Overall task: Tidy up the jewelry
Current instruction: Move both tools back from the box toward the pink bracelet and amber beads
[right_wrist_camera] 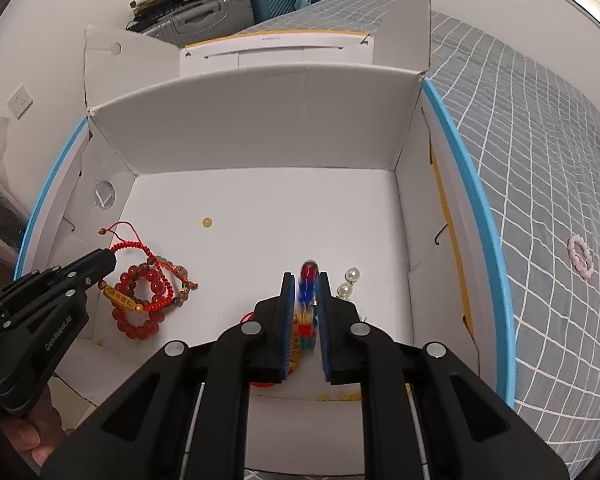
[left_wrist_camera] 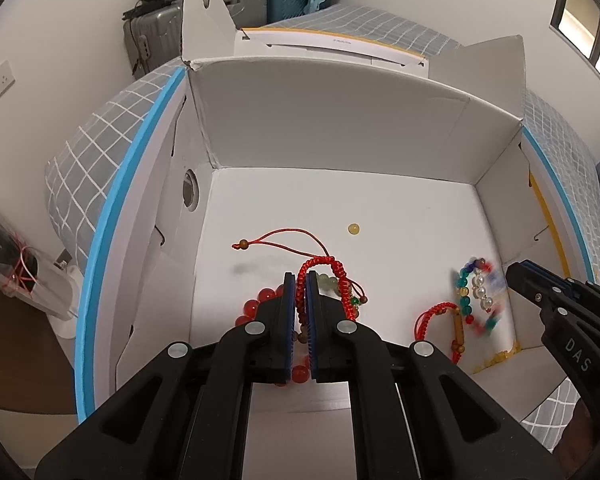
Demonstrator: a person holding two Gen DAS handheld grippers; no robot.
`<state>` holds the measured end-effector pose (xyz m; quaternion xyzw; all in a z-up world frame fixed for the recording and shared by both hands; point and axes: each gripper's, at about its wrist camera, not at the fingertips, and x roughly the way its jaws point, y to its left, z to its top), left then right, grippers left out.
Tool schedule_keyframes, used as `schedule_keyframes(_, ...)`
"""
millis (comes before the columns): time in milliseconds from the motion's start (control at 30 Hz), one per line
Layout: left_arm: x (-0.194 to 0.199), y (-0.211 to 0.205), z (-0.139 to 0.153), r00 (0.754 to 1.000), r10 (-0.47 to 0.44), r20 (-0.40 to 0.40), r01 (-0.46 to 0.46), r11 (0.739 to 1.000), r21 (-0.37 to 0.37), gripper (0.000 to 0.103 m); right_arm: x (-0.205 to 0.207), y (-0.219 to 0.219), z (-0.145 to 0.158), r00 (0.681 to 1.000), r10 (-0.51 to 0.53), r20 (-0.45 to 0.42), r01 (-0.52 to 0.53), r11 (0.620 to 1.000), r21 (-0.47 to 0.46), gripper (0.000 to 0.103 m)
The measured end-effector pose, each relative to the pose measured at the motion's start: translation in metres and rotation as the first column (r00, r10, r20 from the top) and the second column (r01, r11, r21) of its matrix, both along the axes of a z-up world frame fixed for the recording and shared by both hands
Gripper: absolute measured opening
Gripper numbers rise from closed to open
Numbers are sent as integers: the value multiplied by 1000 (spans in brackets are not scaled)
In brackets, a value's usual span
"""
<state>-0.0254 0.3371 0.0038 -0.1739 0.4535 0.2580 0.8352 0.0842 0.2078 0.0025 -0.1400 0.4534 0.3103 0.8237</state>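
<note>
Both grippers are inside a white cardboard box [left_wrist_camera: 340,136]. My left gripper [left_wrist_camera: 300,280] is shut on a red braided cord bracelet [left_wrist_camera: 332,268], above a red bead bracelet [left_wrist_camera: 256,304] on the box floor. In the right wrist view the left gripper [right_wrist_camera: 108,258] sits at the pile with the red bead bracelet [right_wrist_camera: 140,320]. My right gripper [right_wrist_camera: 305,280] is nearly closed around a multicoloured bead bracelet [right_wrist_camera: 309,272], blurred. A pearl strand [right_wrist_camera: 348,282] lies beside it. In the left wrist view the right gripper [left_wrist_camera: 514,274] is next to the coloured beads [left_wrist_camera: 466,288] and pearls [left_wrist_camera: 482,290].
A loose yellow bead [left_wrist_camera: 353,228] lies mid-floor of the box. Another red cord bracelet [left_wrist_camera: 436,316] lies at the right. The box stands on a grey checked bedspread [right_wrist_camera: 540,160], where a pink bead bracelet [right_wrist_camera: 580,256] lies. Suitcases [right_wrist_camera: 220,8] stand behind.
</note>
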Motion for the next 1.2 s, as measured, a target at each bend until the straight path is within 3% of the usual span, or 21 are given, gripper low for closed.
schedule_keyframes(33, -1, -1, 1, 1000, 2, 3, -2, 1000, -2, 9, -1, -1, 3, 1000, -2, 9, 2, 1000, 2, 19)
schedule_keyframes(100, -2, -1, 4, 1000, 4, 7, -4, 1000, -2, 19, -3, -4, 8, 1000, 0, 17, -1, 1000, 26, 46)
schedule_keyframes(233, -6, -8, 16, 999, 14, 38, -15, 1000, 12, 54, -6, -13, 22, 999, -5, 54, 2, 998, 58, 63)
schedule_keyframes(300, -7, -13, 23, 998, 18, 53, -20, 999, 27, 57, -6, -20, 29, 997, -11, 77, 5, 997, 74, 73)
schedule_keyframes(400, -4, -22, 35, 997, 7, 75, -11, 999, 46, 69, -4, -34, 41, 989, -49, 140, 37, 996, 86, 85)
schedule_keyframes(500, 4, -35, 47, 995, -11, 94, 5, 998, 65, 77, 2, -55, 52, 977, -86, 195, 67, 993, 101, 92)
schedule_keyframes(633, 24, -64, 61, 990, -66, 124, 55, 994, 91, 89, 18, -93, 63, 961, -152, 233, 127, 985, 119, 95)
schedule_keyframes(800, 63, -107, 74, 976, -158, 151, 142, 984, 110, 94, 51, -161, 69, 931, -273, 244, 245, 959, 139, 95)
schedule_keyframes(1067, 151, -205, 84, 922, -355, 155, 331, 930, 161, 97, 107, -284, 73, 855, -457, 247, 433, 889, 146, 95)
schedule_keyframes(1200, 201, -258, 84, 884, -445, 145, 420, 890, 176, 97, 140, -336, 69, 838, -500, 220, 481, 866, 138, 95)
